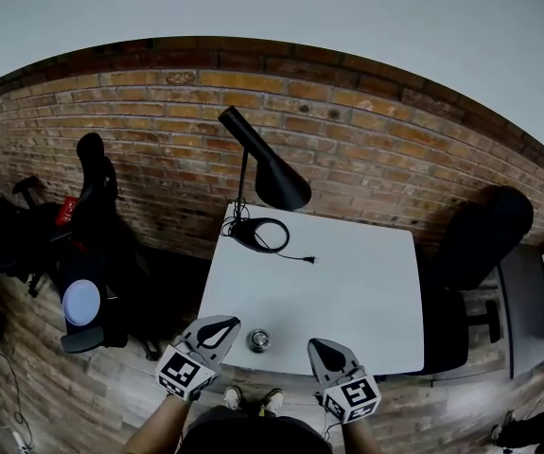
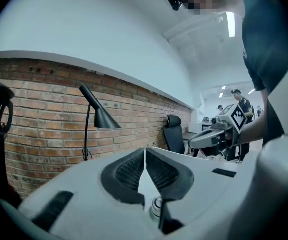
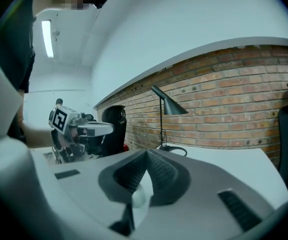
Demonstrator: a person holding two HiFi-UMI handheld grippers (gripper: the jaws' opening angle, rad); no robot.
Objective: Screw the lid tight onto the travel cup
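Note:
The travel cup (image 1: 259, 340) is small, round and silvery, and it stands near the front edge of the white table (image 1: 347, 282). From above I cannot tell its lid from its body. My left gripper (image 1: 228, 323) hangs just left of it, shut and holding nothing. My right gripper (image 1: 318, 344) hangs just right of it, also shut and bare. In the left gripper view the left gripper (image 2: 145, 152) has its jaws meeting above the cup (image 2: 156, 207), with the right gripper (image 2: 215, 136) beyond. In the right gripper view the right gripper (image 3: 146, 156) is shut over a blurred pale cup (image 3: 138, 197).
A black desk lamp (image 1: 264, 172) stands at the table's far left corner, with a coiled cable (image 1: 264, 235) and a plug (image 1: 310, 259) beside it. Black office chairs stand to the left (image 1: 94, 197) and right (image 1: 484, 236). A brick wall (image 1: 366, 149) runs behind.

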